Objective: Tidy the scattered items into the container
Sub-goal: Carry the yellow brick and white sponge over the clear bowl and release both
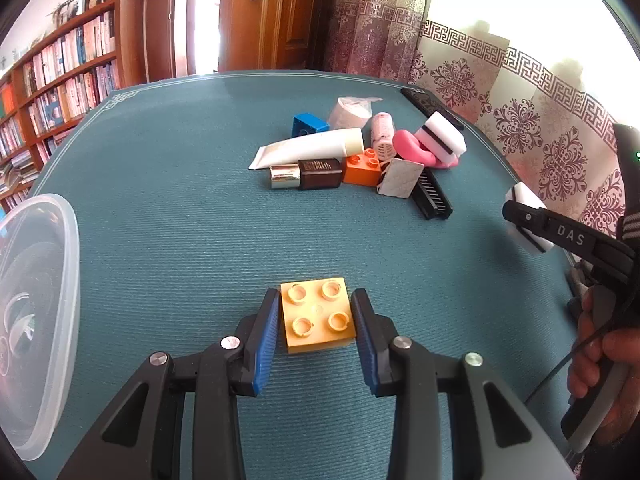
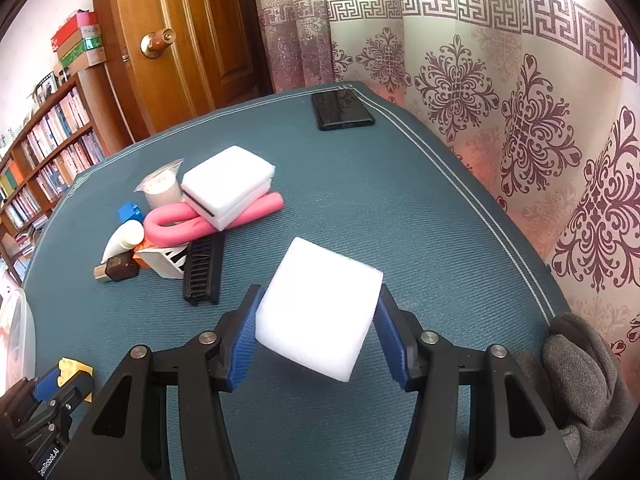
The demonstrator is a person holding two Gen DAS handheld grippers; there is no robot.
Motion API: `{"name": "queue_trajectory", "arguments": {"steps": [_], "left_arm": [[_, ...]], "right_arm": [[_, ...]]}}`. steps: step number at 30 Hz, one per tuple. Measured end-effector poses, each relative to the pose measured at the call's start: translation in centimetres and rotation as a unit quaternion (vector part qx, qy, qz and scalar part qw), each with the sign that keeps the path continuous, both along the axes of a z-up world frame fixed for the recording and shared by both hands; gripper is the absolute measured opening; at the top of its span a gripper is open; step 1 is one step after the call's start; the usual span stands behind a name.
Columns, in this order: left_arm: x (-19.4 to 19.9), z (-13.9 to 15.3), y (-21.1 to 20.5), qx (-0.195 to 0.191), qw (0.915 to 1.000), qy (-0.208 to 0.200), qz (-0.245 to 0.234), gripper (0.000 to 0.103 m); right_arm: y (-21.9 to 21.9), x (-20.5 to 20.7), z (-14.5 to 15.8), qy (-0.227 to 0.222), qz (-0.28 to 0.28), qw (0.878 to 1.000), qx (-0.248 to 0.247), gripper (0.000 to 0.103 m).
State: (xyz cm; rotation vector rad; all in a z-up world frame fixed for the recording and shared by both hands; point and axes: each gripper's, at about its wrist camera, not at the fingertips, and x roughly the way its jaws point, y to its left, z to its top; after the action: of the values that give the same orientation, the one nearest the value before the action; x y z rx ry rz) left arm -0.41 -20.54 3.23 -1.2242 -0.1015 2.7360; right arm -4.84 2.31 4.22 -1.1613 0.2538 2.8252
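Left gripper (image 1: 316,320) pinches the yellow brick (image 1: 317,317) near the clear container (image 1: 36,320) at left. Right gripper (image 2: 316,316) clamps a white sponge (image 2: 318,308). Only the right view shows the far phone (image 2: 342,110).

matt ribbed cloth table cover (image 1: 180,208); glossy plastic yellow brick (image 1: 316,322).

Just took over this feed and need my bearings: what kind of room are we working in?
Most likely a room in a home, perhaps a study or living room: a full bookshelf, a wooden door with a brass knob, patterned curtains, and a table under a teal cloth.
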Motion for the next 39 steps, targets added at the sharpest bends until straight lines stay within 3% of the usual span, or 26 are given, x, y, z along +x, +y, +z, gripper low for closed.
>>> {"name": "queue_trajectory", "arguments": {"steps": [16,26,39], "left_arm": [[3.0,3.1,-7.8,-0.018,0.9927,0.063,0.101,0.04],[3.7,2.8,-13.8,-0.024,0.9815,0.061,0.18,0.04],[4.5,1.7,-18.5,-0.037,0.9722,0.049,0.226,0.04]], "right_arm": [[-8.7,0.8,0.8,0.001,0.086,0.996,0.002,0.058],[-15.2,1.4,0.9,-0.002,0.155,0.988,0.01,0.058],[-23.2,2.8,1.8,0.008,0.24,0.971,0.005,0.058]]}}
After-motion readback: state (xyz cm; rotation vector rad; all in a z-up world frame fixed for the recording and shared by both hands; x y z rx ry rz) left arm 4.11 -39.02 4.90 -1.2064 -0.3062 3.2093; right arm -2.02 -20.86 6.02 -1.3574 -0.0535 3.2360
